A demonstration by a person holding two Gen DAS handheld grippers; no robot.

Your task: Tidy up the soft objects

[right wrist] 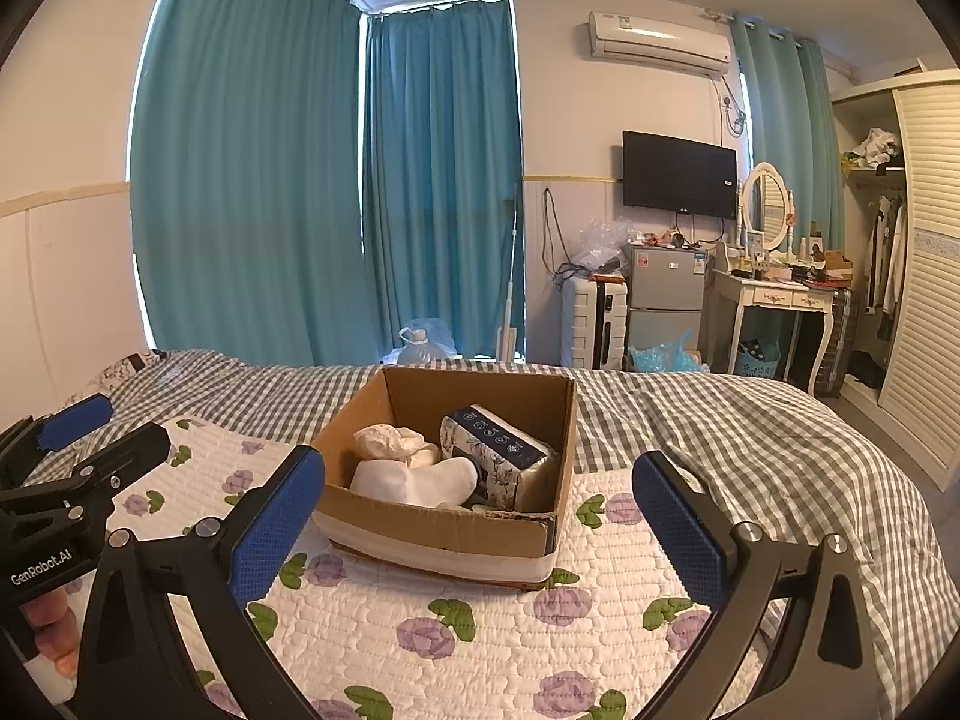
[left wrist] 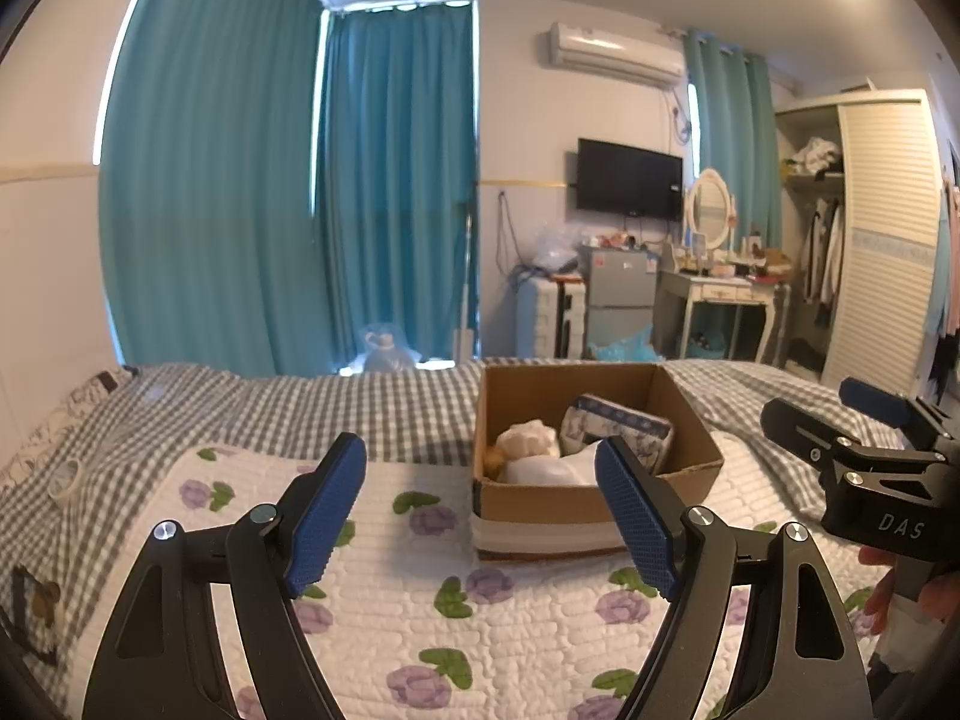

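Socks (right wrist: 414, 480) lie inside cardboard box (right wrist: 438, 531) on bed, beside tissue pack (right wrist: 495, 456). Box sits straight ahead of right gripper (right wrist: 480, 516), nearer than left gripper (left wrist: 480, 510). Both jaws spread wide, empty.

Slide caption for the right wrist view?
Open right gripper facing a cardboard box holding socks and tissue pack.

brown box (right wrist: 432, 525), white socks (right wrist: 414, 480), grey-checked bedsheet (right wrist: 720, 420)
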